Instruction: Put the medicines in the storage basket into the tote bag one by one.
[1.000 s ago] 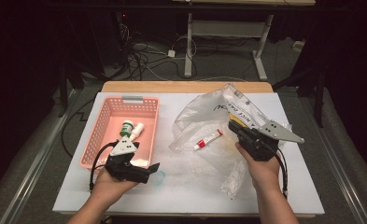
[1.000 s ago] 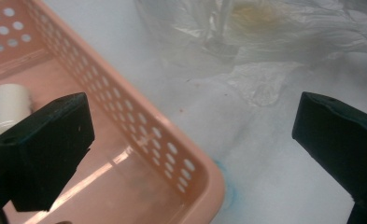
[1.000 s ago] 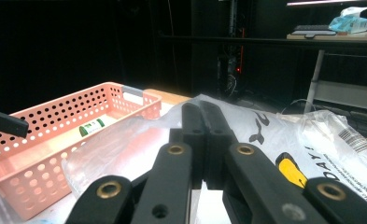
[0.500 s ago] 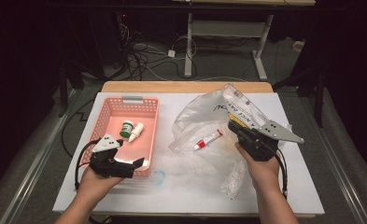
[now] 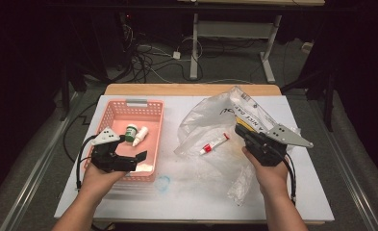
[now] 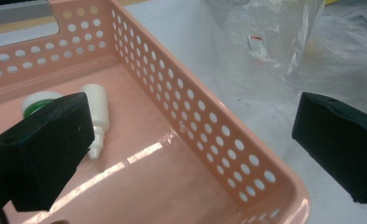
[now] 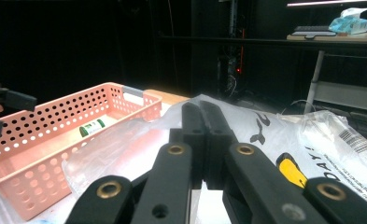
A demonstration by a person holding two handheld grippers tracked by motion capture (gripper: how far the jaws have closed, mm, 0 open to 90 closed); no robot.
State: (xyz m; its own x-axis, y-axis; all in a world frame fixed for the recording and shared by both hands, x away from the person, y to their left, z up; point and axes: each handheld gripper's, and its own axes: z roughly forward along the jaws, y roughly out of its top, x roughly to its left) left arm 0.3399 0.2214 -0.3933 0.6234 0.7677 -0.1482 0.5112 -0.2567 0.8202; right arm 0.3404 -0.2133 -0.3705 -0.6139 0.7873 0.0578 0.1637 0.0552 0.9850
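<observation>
A pink perforated basket stands on the left of the white table. A green-capped bottle and a white dropper bottle lie in it, both also in the left gripper view: green cap, dropper bottle. My left gripper hovers open over the basket's near right part, its jaws either side of the basket's right wall, nothing between them. My right gripper is shut on the edge of a clear plastic bag. A red-and-white tube lies inside the bag.
A small bluish clear ring lies on the table just in front of the basket. The bag's crumpled tail trails toward the near edge. Behind the table are cables and desk legs.
My left gripper has drawn leftward, from the basket's near right corner to over its near part. The right gripper and the bag have stayed put.
</observation>
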